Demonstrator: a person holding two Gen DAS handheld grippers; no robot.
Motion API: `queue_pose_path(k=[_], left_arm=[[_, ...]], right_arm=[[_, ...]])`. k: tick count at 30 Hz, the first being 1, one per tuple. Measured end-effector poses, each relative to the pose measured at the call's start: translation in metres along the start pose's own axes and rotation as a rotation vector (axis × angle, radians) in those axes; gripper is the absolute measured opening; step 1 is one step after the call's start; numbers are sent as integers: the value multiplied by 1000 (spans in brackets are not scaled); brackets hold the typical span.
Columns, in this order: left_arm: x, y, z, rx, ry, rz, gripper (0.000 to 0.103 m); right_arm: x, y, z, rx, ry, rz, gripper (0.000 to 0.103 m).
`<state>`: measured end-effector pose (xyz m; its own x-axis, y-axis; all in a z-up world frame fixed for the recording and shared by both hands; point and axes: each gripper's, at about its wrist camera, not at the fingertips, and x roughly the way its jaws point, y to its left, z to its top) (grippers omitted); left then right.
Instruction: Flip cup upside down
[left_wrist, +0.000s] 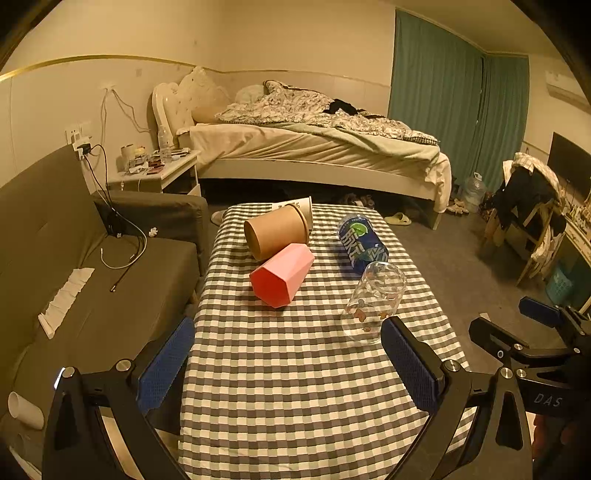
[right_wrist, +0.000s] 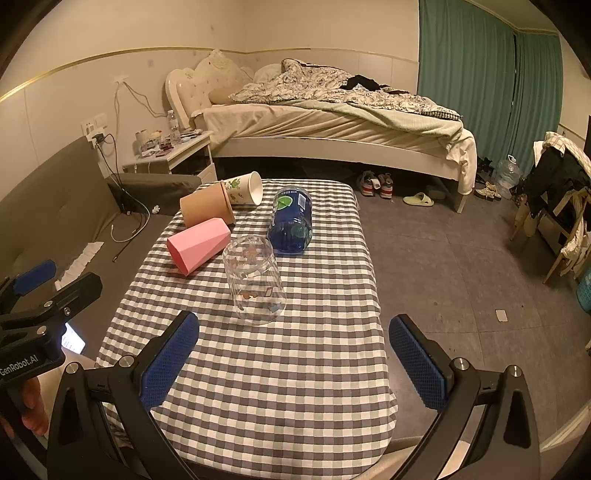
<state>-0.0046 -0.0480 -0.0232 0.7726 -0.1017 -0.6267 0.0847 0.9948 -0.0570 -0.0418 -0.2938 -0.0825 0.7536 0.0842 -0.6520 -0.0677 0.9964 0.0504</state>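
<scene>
Checked tablecloth, glass cup mouth-down, upright.

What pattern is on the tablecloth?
The tablecloth has a grey, white and pale green check, clearest in the right wrist view.

Unmade bed — teal curtains behind.

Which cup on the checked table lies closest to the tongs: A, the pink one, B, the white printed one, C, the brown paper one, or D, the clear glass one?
D: the clear glass cup lies on its side just ahead of the right tongs, nearer than the other cups.
</scene>
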Motion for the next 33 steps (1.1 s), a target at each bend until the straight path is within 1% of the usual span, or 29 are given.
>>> queue_pose_path(k=[33], left_arm=[[1, 1, -4, 9, 14, 7, 103]], right_arm=[[3, 1, -5, 7, 14, 1, 103]])
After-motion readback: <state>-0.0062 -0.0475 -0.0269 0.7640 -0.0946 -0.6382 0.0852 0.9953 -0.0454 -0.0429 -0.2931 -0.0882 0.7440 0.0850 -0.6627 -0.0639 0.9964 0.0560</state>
